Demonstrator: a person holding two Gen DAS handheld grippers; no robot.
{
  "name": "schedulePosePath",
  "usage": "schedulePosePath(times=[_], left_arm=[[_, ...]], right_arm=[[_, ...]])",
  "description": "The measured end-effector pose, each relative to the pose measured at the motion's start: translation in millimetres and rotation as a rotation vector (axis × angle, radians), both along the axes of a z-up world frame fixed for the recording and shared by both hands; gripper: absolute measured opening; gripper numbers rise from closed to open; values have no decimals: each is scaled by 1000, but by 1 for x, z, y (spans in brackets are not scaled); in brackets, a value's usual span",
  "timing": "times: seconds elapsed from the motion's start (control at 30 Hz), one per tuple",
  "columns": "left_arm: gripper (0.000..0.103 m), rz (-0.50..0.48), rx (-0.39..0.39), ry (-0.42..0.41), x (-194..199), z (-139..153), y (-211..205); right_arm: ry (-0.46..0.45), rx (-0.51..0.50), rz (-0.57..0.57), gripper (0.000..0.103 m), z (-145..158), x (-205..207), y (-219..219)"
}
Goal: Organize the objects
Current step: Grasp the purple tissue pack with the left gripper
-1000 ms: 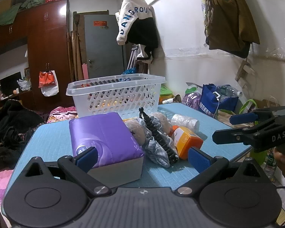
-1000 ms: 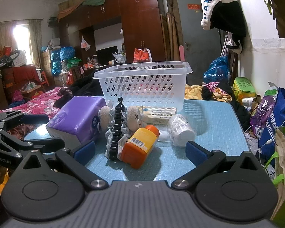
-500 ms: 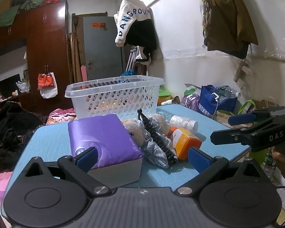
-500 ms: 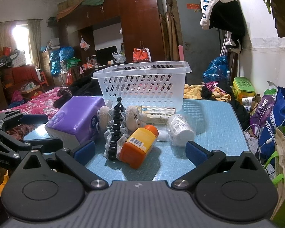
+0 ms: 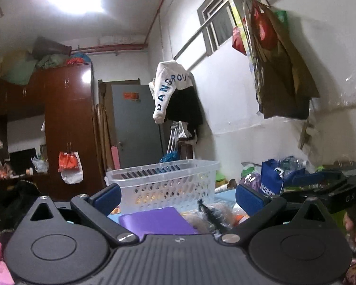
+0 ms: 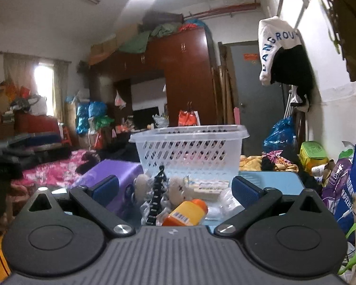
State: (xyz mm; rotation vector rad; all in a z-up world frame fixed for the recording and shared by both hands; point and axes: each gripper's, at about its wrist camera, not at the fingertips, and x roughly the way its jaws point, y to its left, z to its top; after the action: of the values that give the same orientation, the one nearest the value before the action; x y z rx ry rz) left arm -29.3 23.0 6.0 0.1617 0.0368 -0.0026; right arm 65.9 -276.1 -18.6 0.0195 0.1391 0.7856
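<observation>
Basket behind bottle

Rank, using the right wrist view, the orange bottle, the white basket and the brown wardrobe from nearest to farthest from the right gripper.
1. Orange bottle: lying on the table, just ahead of the right gripper.
2. White basket: farther back on the table.
3. Brown wardrobe: against the far wall.

A brown wardrobe stands far left of a grey door; a white hoodie hangs on the right wall.

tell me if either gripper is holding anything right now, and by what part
Nothing is held. The left gripper and right gripper both have their jaws wide open and empty.
</observation>
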Motion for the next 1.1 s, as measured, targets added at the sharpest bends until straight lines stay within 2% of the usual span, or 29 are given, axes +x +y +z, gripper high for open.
schedulePosePath(times=[0.03,0.1,0.2,0.33,0.4,0.43,0.47,0.5,0.57,0.67,0.8,0.87,0.93,1.1], left_arm=[[103,37,23,25,2,-1,2],[103,111,40,10,3,-4,11],[103,112,2,18,3,-9,34],[103,33,-44,79,4,-21,64],[101,-41,-53,118,8,-30,74],[96,-80,-63,135,10,-36,77],[94,-117,-71,142,14,-39,79],[92,-149,-72,147,16,-43,80],[91,-167,-55,150,20,-50,81],[84,-174,-16,158,30,-57,76],[73,-225,-24,165,43,-59,72],[70,-238,-33,175,42,-62,74],[60,-256,-27,183,42,-62,72],[57,-265,-8,186,39,-63,70]], right_arm=[[-5,-11,14,103,-2,0,5],[2,-20,78,103,-6,-1,15],[22,-2,166,103,-14,0,32],[-53,-18,215,102,-23,-6,60],[-94,-20,223,99,-28,-9,68],[-94,-45,226,97,-29,-7,73],[-87,-61,234,89,-31,-5,77],[-74,-67,248,85,-33,-2,80],[-39,-70,283,78,-36,4,84],[-37,-87,297,77,-40,5,84],[-31,-90,321,75,-40,7,83],[-19,-88,344,68,-40,10,82],[-13,-92,363,61,-41,10,81],[-17,-90,375,56,-43,9,74]])
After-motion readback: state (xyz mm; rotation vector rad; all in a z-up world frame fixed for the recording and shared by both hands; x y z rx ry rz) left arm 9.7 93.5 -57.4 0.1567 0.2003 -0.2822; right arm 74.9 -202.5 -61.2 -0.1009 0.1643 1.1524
